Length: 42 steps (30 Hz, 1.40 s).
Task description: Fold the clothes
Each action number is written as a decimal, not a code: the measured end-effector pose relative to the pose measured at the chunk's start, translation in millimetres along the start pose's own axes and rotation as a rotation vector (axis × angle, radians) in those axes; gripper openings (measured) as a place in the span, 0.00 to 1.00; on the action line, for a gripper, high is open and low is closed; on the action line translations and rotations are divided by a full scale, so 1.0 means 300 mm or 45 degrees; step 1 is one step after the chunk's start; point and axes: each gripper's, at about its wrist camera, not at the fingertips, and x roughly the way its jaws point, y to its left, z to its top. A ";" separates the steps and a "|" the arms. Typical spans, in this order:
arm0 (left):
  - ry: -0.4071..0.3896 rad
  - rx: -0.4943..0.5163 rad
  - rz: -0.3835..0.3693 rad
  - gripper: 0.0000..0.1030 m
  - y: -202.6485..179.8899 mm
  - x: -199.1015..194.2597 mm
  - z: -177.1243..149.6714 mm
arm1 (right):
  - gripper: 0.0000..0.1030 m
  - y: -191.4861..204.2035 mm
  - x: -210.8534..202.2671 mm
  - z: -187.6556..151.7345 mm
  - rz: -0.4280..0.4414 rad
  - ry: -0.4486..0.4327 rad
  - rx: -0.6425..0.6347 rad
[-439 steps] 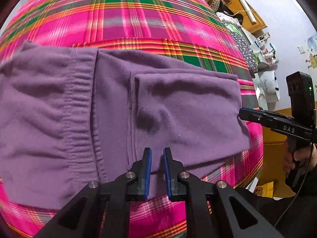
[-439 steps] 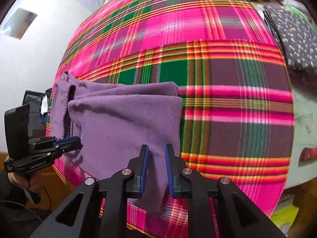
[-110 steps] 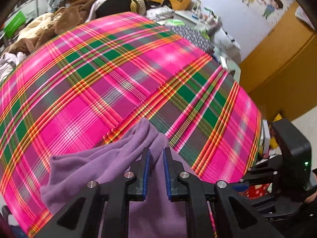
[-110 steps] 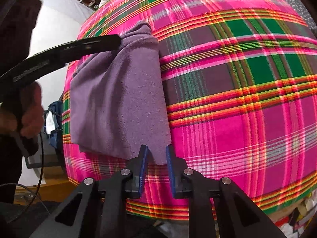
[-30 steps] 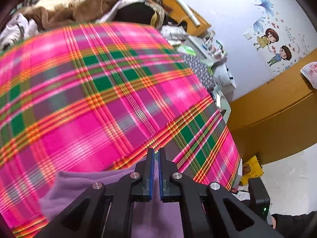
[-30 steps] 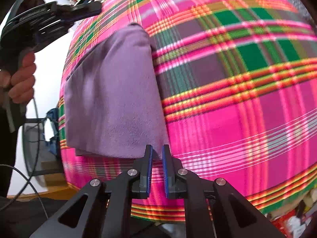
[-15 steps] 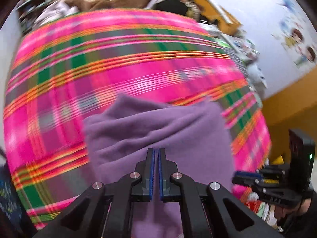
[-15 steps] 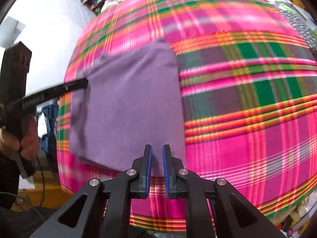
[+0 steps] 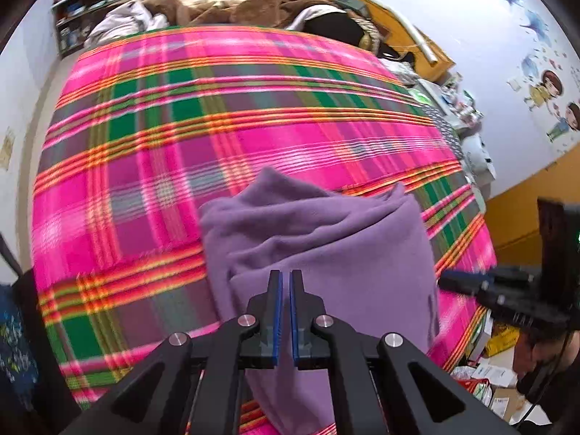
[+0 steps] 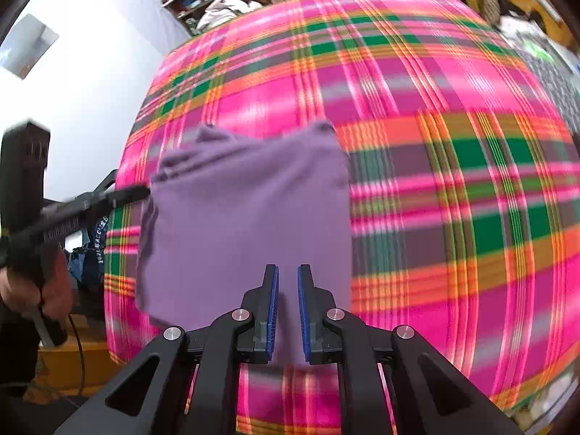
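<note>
A purple fleece garment (image 9: 326, 246) lies folded in a thick rectangle on the pink plaid bed cover (image 9: 217, 127), near the bed's front edge. My left gripper (image 9: 284, 273) hovers over its near part, jaws nearly together, no cloth pinched between them. In the right wrist view the left gripper (image 10: 141, 192) has its tip at the left edge of the garment (image 10: 246, 217). My right gripper (image 10: 287, 268) is over the garment's near edge, jaws a narrow gap apart and holding nothing. From the left wrist view, that right gripper (image 9: 453, 283) is just off the garment's right side.
A heap of brown and white bedding (image 9: 217, 0) is piled at the bed's far end, with shelves (image 9: 90, 18) behind. Boxes and papers (image 9: 489, 373) litter the floor on the right. A hand (image 10: 32, 290) grips the left tool beside a white wall (image 10: 90, 72).
The left gripper came back from above the far part of the bed and sank to the garment's left edge. The right gripper lifted a little, and its jaws parted slightly.
</note>
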 end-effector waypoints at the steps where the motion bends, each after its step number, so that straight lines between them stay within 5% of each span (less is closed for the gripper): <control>1: 0.001 -0.015 0.010 0.02 0.009 -0.002 -0.009 | 0.12 0.005 0.010 0.030 -0.002 -0.002 -0.017; 8: 0.009 -0.069 0.027 0.02 0.015 -0.023 -0.108 | 0.12 0.033 0.136 0.198 -0.017 0.026 -0.081; 16: 0.022 -0.137 0.016 0.02 0.011 -0.040 -0.177 | 0.10 0.039 0.151 0.224 -0.020 0.064 -0.141; 23: -0.043 -0.062 0.053 0.02 -0.016 -0.008 -0.033 | 0.13 0.035 0.075 0.106 0.012 0.052 -0.105; 27: 0.029 -0.069 0.069 0.02 0.048 0.084 0.008 | 0.13 0.020 0.057 -0.003 0.031 0.078 -0.067; 35: 0.025 -0.029 0.048 0.02 0.054 0.034 -0.024 | 0.13 -0.027 0.006 -0.104 0.036 0.071 -0.013; 42: 0.080 0.045 -0.039 0.02 -0.017 -0.008 -0.183 | 0.13 -0.019 0.043 -0.176 0.023 0.156 -0.026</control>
